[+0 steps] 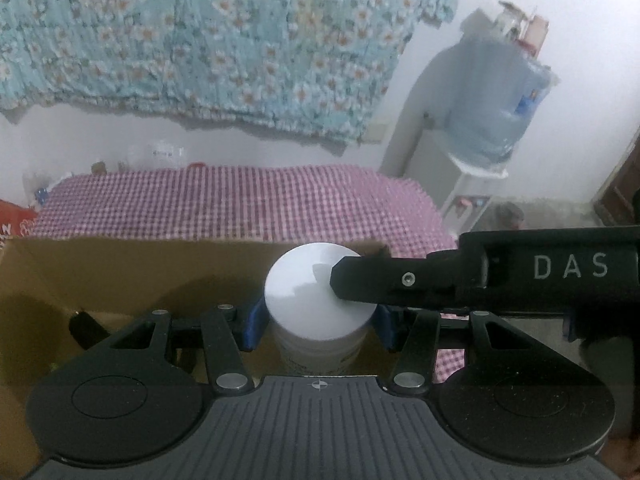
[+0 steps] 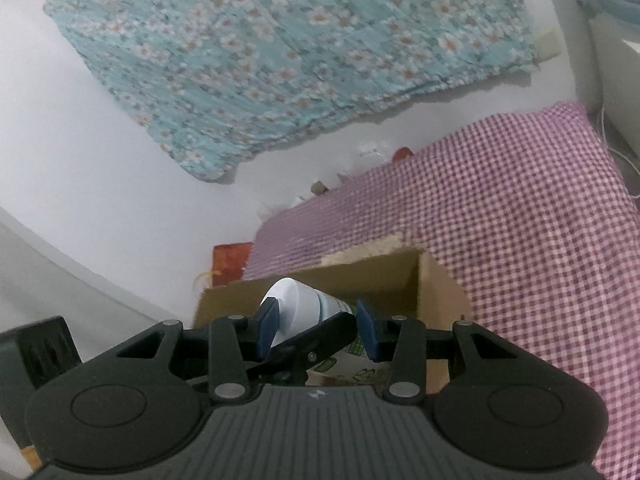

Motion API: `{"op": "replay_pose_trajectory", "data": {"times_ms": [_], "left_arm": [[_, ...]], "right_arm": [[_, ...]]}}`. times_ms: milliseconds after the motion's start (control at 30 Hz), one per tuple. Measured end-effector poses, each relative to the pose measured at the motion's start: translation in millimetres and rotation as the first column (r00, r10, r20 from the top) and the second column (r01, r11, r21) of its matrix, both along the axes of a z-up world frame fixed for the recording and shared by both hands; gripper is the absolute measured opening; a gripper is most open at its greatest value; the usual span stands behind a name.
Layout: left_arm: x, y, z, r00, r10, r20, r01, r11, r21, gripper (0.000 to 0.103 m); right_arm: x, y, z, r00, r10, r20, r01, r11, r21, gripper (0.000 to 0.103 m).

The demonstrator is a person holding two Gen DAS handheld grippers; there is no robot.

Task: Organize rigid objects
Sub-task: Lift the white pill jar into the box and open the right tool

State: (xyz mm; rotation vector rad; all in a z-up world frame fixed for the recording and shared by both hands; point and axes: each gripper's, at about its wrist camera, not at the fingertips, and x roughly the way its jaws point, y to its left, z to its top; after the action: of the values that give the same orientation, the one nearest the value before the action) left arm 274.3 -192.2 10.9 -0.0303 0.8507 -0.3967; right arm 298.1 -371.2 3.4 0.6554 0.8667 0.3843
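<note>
A white jar (image 1: 320,292) with a flat white lid is pinched between the blue pads (image 1: 253,326) of the left gripper (image 1: 318,326), held above the open cardboard box (image 1: 120,276). In the right wrist view the same jar (image 2: 300,308), green label on its side, sits between the blue pads of the right gripper (image 2: 316,326); its left pad (image 2: 266,326) touches the jar, its right pad stands just clear, so the jaws are spread. The right gripper's black finger (image 1: 384,280) lies across the lid.

The box rests at the near edge of a table covered in pink checked cloth (image 1: 240,200). A red bag (image 2: 230,258) sits off the table's left edge. On the white wall (image 1: 120,128) behind hangs a blue flowered cloth (image 1: 200,32). Past the right edge stands a water dispenser (image 1: 492,108) with a blue bottle.
</note>
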Motion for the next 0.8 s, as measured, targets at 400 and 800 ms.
{"op": "replay_pose_trajectory", "data": {"times_ms": [400, 800], "left_arm": [[1, -14, -9, 1.000, -0.022, -0.018, 0.023, 0.997, 0.070, 0.057], [-41, -2, 41, 0.995, -0.056, 0.081, 0.052, 0.997, 0.053, 0.090]], "right_arm": [[7, 0, -20, 0.999, 0.012, -0.029, -0.014, 0.998, -0.056, 0.045], [-40, -10, 17, 0.994, -0.067, 0.091, 0.070, 0.997, -0.029, 0.054]]}}
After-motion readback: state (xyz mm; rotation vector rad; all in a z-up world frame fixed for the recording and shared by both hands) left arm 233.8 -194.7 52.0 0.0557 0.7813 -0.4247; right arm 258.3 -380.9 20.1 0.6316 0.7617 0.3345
